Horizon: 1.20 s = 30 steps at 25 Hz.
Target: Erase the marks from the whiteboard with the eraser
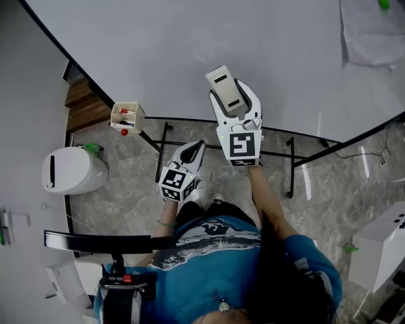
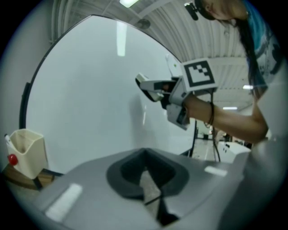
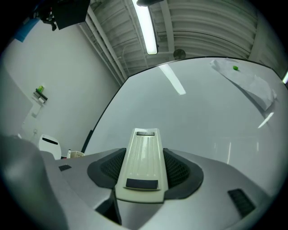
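The whiteboard [image 1: 158,50] fills the upper head view, and I see no marks on its visible surface. My right gripper [image 1: 233,101] is shut on a cream eraser [image 1: 223,85], which it holds up close to the board; I cannot tell whether they touch. In the right gripper view the eraser [image 3: 143,164] sticks out forward between the jaws of the right gripper [image 3: 143,177], towards the whiteboard [image 3: 202,126]. My left gripper [image 1: 195,149] hangs lower, below the board's edge, shut with nothing in it. The left gripper view shows the left gripper [image 2: 146,173] shut, and the eraser [image 2: 150,85] against the whiteboard [image 2: 85,90].
A cream marker cup [image 1: 126,117] with red-capped pens hangs at the board's lower left edge. A sheet of paper [image 1: 370,31] with a green magnet [image 1: 384,4] is fixed at the board's top right. The board's black stand legs [image 1: 163,152] and a white bin [image 1: 73,169] stand on the floor.
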Tool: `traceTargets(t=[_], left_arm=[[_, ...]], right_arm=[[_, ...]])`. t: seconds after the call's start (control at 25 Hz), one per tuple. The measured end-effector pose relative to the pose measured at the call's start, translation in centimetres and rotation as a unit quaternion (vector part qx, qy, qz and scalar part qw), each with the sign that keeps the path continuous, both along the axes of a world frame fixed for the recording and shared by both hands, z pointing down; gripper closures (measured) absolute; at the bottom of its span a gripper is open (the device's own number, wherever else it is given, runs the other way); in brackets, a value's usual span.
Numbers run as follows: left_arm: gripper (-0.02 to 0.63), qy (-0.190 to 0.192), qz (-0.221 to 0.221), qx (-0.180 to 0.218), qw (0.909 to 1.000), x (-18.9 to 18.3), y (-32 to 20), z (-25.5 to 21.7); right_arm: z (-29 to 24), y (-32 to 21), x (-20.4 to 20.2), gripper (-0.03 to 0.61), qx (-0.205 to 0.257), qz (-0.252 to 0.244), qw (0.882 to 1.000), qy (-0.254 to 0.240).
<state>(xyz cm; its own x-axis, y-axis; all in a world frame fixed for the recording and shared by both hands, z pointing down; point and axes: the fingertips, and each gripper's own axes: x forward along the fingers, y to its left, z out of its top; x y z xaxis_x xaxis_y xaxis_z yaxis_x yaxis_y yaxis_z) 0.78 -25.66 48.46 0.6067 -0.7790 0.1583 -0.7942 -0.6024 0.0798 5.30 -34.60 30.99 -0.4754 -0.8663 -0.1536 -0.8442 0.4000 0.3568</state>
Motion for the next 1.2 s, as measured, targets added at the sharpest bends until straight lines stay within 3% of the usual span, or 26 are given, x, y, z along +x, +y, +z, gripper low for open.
traceTargets(t=[0.16,0.44,0.68,0.96,1.2], left_arm=[[0.609,-0.011,-0.012,-0.005,0.9999,-0.4,-1.0,0.6],[0.609,-0.014,-0.020,-0.020,0.9995,-1.4,-2.7,1.2],[0.609,-0.019,-0.008,-0.010,0.9997,-2.3,-4.6,0.3],[0.609,-0.019,0.016,-0.011,0.9996,-2.0,-5.9,0.3],[0.609,-0.019,0.060,-0.010,0.9979,0.5,-6.0,0.6]], right_arm=[[-1.8,-1.9,-2.2,0.316,0.039,-0.012,0.999,-0.011],[-2.9,-3.3,-7.0,0.316,0.088,-0.026,0.994,0.063],[-2.3,-4.3,-8.8,0.316,0.124,-0.007,0.985,0.118],[-3.3,-4.5,-6.5,0.316,0.128,0.024,0.984,0.122],[-6.7,-4.6,0.9,0.316,0.132,0.086,0.983,0.095]])
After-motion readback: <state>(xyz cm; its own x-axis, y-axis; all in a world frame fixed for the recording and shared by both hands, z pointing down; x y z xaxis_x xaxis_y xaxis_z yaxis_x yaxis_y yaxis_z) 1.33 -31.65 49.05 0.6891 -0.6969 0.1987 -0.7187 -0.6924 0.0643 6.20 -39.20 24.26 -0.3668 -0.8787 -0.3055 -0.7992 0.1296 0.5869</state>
